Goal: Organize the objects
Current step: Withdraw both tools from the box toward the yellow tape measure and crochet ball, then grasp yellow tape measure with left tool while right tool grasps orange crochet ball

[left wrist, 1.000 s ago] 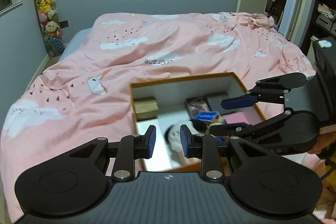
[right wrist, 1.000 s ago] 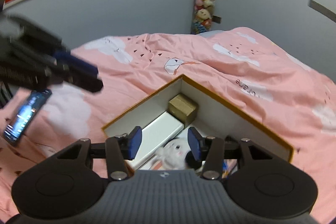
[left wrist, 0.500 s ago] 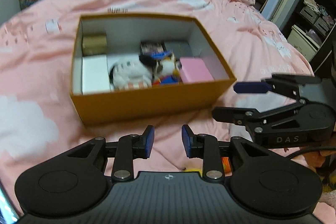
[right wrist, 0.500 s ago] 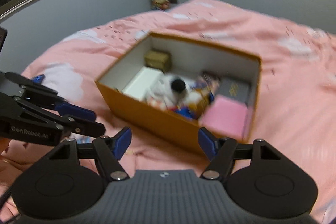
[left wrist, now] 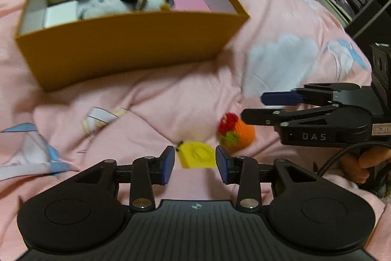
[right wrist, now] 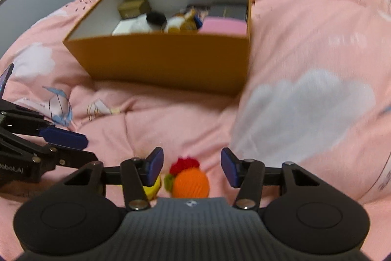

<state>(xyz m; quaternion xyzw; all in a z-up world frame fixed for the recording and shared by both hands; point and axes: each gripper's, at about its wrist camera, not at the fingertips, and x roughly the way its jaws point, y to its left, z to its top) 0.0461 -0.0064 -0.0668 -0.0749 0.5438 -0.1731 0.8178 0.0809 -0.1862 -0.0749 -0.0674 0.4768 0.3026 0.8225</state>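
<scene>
Pink quilt (left wrist: 171,99) carries everything here, soft and lumpy, and that is the worry. From the left wrist, the left gripper (left wrist: 195,164) hangs released just over a flat yellow toy (left wrist: 198,155), jaws either side of it but not touching as far as I can tell; beside it lies an orange knitted toy (left wrist: 240,131) with the right gripper (left wrist: 254,105) spread empty above it. The box (left wrist: 127,45) sits further up the bed, already holding a plush (left wrist: 105,4), a pink block (left wrist: 190,3) and small cartons. Closing on so thin a piece could pinch the quilt along with it, or press it down into the padding so the pads slip off. The two tools are also near each other, and reaching together may knock them. From the right wrist, the right gripper (right wrist: 193,168) is wide open around the orange toy (right wrist: 191,181), which looks well centred; the yellow toy (right wrist: 152,186) is mostly hidden behind the near finger (right wrist: 154,165). This view shows the box's (right wrist: 171,60) right wall and a dip in the quilt (right wrist: 305,65) before it; the left one shows the yellow piece plainly.
</scene>
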